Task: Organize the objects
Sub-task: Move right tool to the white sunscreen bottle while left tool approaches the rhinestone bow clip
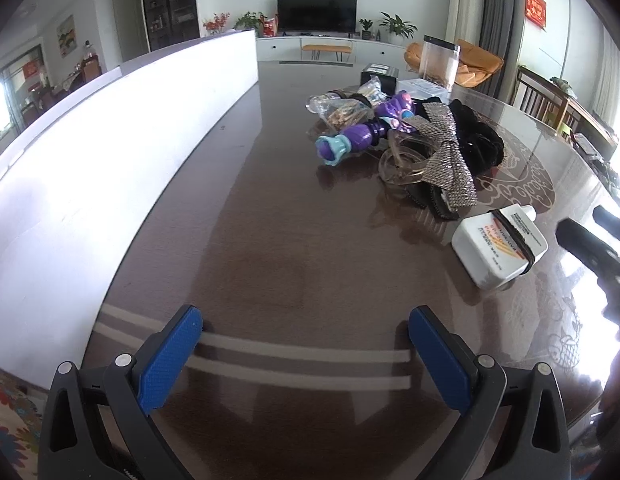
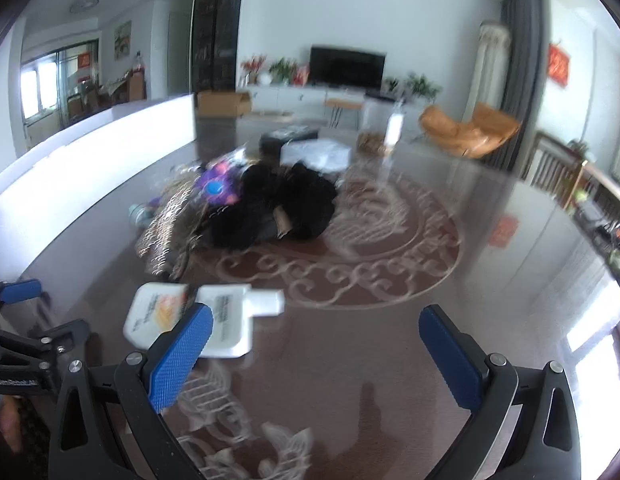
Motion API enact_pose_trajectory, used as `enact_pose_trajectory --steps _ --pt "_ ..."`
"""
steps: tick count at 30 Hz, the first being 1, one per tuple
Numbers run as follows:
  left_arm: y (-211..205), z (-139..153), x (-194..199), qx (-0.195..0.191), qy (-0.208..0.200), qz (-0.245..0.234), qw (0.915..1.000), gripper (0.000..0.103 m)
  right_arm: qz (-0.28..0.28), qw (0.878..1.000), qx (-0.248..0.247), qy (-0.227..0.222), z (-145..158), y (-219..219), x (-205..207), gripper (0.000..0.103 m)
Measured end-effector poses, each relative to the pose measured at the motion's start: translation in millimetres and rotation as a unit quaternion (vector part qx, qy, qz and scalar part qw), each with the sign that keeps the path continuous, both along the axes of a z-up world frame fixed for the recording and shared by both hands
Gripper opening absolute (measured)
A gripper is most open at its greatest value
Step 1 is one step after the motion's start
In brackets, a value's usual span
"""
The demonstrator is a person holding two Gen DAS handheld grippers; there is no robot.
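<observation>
Tools: 2, left tool (image 1: 306, 344) and right tool (image 2: 315, 332) both spread wide, empty. 1 white bottle (image 1: 499, 246), 1 purple toy (image 1: 365, 132).

A dark glossy table (image 1: 270, 220) with a pale scroll pattern fills the lower frame. A white partition (image 1: 110, 152) runs along the left. At top centre, a black television (image 1: 316, 12) stands on a low white cabinet (image 1: 310, 48) flanked by potted plants (image 1: 395, 26). An orange chair (image 2: 469, 130) sits at upper right beside grey curtains (image 2: 517, 72). Daylight enters from windows at both edges.
</observation>
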State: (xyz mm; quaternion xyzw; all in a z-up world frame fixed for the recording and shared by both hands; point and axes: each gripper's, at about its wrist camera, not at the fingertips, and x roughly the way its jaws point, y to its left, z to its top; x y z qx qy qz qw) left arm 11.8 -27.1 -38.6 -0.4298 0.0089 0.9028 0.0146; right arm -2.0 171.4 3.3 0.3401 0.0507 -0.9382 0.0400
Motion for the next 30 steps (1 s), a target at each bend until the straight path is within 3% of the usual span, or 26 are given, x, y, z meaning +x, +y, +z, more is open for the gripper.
enact_pose_trajectory --steps 3,9,12,16,23,27,30 --pt "-6 -1 3 0.001 0.005 0.007 1.0000 0.103 0.054 0.998 -0.022 -0.007 7 -19 8 0.103" --pt "-7 -2 5 0.001 0.009 0.005 0.9999 0.103 0.117 0.990 0.072 -0.013 4 -78 -9 0.103" --pt "-8 -2 6 0.001 0.011 0.004 0.9999 0.103 0.127 0.988 0.087 -0.035 -8 -88 -23 0.103" --pt "-9 -3 8 0.002 0.012 0.005 0.9999 0.103 0.134 0.982 0.111 -0.077 -25 -85 -36 0.103" --pt "-8 -3 7 0.001 0.013 0.006 0.9999 0.103 0.114 0.980 0.145 -0.079 -26 -44 -30 0.103" --pt "-8 -3 7 0.001 0.014 0.010 0.9998 0.103 0.072 0.984 0.132 -0.096 -24 -7 -23 0.103" --pt "-8 -3 6 0.002 0.014 0.012 0.9998 0.103 0.068 0.988 0.083 -0.107 -18 6 -19 0.103"
